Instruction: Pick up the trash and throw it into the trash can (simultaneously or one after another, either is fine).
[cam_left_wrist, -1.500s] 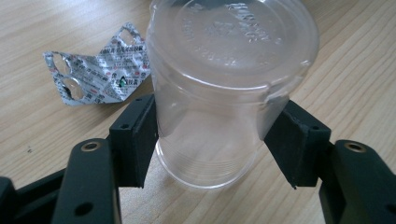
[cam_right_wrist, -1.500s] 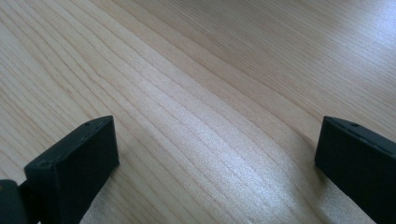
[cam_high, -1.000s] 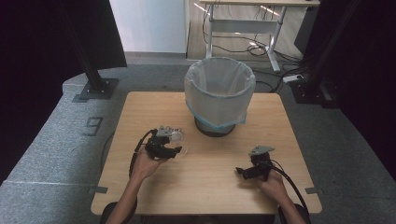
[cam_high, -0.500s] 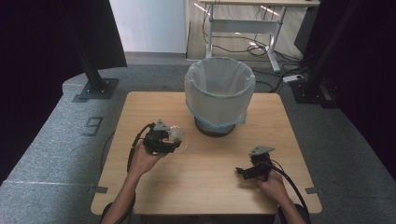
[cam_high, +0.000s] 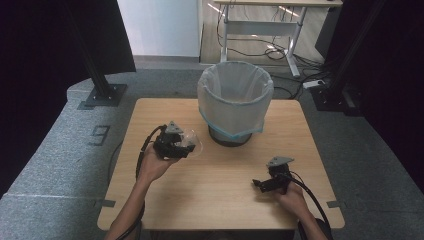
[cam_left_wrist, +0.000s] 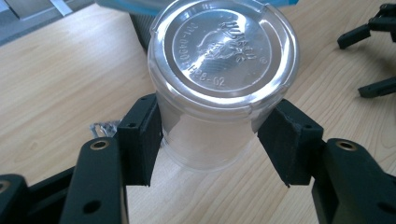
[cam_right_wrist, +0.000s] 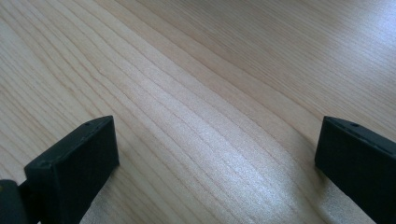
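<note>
A bin lined with a pale bag is seen at the far middle of the wooden table, just beyond the clear plastic cup; the cup is clamped between the jaws of the left gripper, base outward, above the table's left half; a small crumpled scrap is seen on the wood beside it; the right gripper is held near the table's right front, jaws wide apart over bare wood; grey carpet, black stands and a desk are seen beyond.
</note>
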